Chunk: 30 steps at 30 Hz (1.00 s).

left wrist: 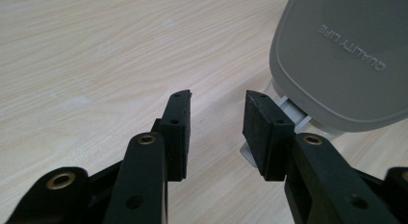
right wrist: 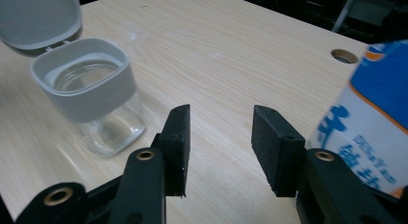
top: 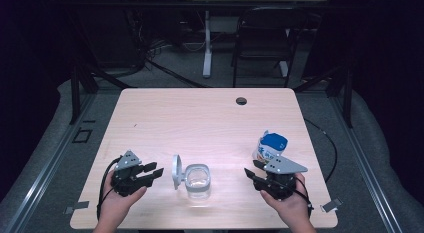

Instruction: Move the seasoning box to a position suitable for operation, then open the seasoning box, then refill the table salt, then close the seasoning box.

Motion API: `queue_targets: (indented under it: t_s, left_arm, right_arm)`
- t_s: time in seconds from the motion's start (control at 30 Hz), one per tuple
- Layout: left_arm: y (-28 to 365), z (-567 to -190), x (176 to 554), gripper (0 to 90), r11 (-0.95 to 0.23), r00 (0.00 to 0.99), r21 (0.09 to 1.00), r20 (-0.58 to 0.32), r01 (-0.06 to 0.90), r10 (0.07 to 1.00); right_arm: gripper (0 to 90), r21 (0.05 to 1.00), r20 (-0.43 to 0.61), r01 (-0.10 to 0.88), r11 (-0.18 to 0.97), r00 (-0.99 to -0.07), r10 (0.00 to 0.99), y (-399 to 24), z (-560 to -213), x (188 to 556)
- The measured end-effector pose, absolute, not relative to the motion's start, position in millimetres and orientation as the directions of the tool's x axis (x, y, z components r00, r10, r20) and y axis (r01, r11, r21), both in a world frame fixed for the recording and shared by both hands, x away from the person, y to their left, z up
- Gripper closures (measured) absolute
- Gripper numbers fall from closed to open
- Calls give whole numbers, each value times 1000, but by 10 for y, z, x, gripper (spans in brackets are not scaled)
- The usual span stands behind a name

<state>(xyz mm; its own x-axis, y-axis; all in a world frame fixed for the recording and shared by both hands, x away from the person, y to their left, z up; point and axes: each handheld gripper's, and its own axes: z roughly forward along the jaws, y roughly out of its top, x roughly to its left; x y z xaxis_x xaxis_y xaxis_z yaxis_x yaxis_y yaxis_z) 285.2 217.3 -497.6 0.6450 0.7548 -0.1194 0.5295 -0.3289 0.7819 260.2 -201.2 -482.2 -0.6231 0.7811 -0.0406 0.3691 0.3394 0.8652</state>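
A clear jar (top: 198, 182) with a grey collar stands near the table's front edge, its grey hinged lid (top: 176, 171) flipped up on its left side. My left gripper (top: 154, 172) lies just left of that lid, open and empty; in the left gripper view the lid (left wrist: 344, 56) rises close ahead at the right. My right gripper (top: 251, 170) is open with nothing between its jaws, to the right of the jar (right wrist: 94, 96). A blue and white bag (top: 270, 146) stands just behind the right gripper, and fills the right edge (right wrist: 370, 132) of the right gripper view.
The light wooden table (top: 200, 118) has a round cable hole (top: 241, 100) near its far edge. A chair (top: 265, 38) and a desk leg (top: 207, 43) stand on the floor beyond the table.
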Motion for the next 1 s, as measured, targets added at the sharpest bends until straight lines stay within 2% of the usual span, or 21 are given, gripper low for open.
queue_targets:
  t_s: [0.33,1.0]
  left_arm:
    - [2203,-4974,2852,619,-320,637,784,-121,532,761]
    - [2276,-4975,2877,580,-296,617,787,-133,542,776]
  right_arm:
    - [572,853,-20,427,298,-545,838,-2322,-4929,2675]
    - [507,827,-49,474,302,-474,879,-2572,-5096,2748]
